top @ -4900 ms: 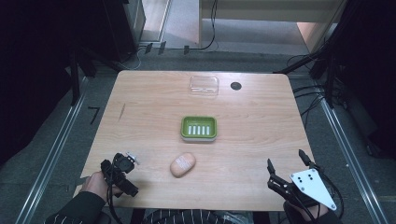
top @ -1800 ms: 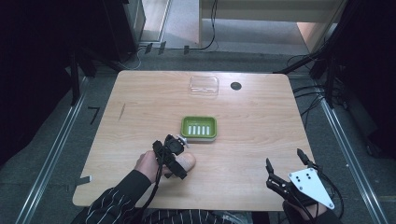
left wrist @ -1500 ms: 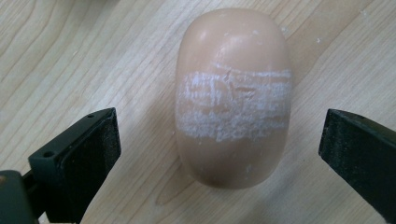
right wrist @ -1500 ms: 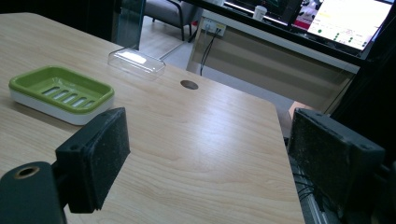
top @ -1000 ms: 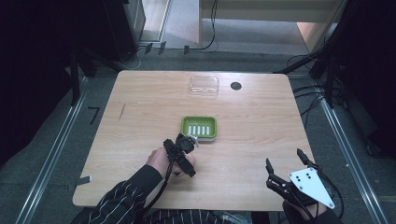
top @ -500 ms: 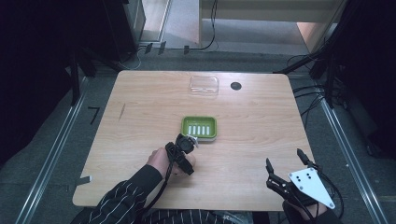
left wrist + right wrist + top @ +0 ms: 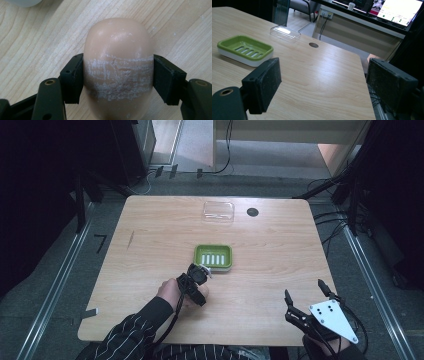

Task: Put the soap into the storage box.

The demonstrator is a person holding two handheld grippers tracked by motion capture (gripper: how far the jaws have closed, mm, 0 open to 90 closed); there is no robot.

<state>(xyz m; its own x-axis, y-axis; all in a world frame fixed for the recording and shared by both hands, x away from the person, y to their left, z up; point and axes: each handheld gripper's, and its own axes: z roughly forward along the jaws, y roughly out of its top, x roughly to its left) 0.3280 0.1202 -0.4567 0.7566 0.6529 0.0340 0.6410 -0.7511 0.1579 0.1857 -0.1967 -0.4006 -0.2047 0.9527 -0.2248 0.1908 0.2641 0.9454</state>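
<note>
One soap bar (image 7: 117, 70) on the table (image 7: 150, 250), clamped btw both pads of the left gripper (image 7: 117, 75), jaws just closed in on it – near the front edge, just before one green soap dish (image 7: 213, 256). One clear lid (image 7: 218, 212) at the far edge. Right gripper (image 7: 324, 85) wide open w/ nothing held – front right corner.

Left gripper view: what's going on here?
The left gripper has just closed its jaws on the peach-coloured soap bar, which lies on the wooden table just short of the green soap dish. The right gripper hangs open at the table's near right edge, holding nothing.
</note>
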